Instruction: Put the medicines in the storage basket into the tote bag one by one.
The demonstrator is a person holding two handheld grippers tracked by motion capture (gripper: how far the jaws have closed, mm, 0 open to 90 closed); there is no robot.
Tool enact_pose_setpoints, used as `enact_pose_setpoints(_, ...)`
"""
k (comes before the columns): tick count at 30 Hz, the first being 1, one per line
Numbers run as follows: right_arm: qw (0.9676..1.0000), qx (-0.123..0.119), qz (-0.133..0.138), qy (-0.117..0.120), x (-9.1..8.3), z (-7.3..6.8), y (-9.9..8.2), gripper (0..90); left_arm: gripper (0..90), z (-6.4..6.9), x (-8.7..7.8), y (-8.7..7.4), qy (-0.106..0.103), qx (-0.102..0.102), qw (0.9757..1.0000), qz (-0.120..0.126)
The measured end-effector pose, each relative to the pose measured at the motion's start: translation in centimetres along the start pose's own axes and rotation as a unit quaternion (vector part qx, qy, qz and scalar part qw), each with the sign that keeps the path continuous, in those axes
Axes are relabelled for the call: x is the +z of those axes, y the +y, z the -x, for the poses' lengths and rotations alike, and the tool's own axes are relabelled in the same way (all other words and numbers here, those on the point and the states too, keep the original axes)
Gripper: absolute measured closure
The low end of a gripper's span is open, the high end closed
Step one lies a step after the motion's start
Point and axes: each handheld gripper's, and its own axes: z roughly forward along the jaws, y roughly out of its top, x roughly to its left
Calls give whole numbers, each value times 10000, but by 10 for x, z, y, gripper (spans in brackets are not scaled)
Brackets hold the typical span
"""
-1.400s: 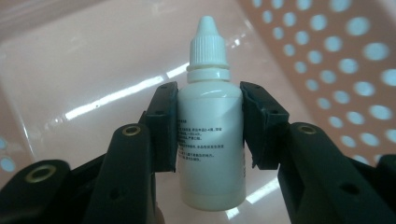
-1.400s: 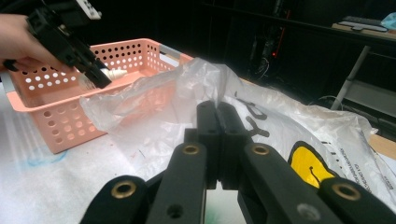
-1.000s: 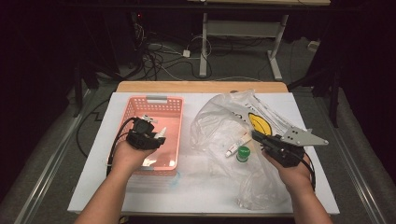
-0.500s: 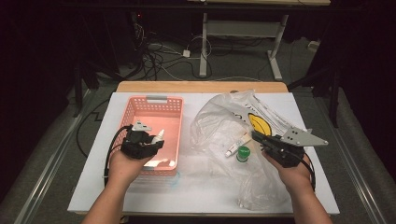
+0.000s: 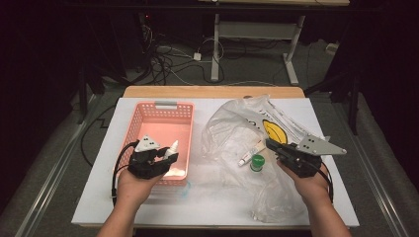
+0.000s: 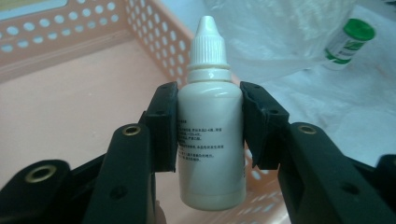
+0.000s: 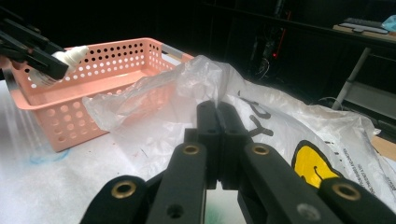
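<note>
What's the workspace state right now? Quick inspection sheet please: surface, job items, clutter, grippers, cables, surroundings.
Surface: white table, faint blue mark by the basket.
Job's things: pink basket; white dropper bottle held over it; clear plastic bag; green-capped bottle and small tube on the bag.
Clutter: nothing seen.
Grippers: left gripper shut on the dropper bottle; right gripper shut on the bag's film.
Cables: black gripper cable; floor cables behind.
Surroundings: dark room, desk frame beyond.
</note>
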Motion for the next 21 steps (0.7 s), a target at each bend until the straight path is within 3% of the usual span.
enact_pose_setpoints(9, 10000, -29, -8, 8, 0, -1, 0, 900, 581, 27, 0, 4, -392, 208, 9988, 208)
enact_pose_setpoints(16, 10000, -45, 16, 20, 0, -2, 1, 900, 582, 46, 7, 4, -559, 383, 9974, 237)
enact_pose_setpoints(21, 10000, -53, 17, 19, -1, -2, 1, 900, 582, 59, 16, 3, -713, 517, 9960, 126)
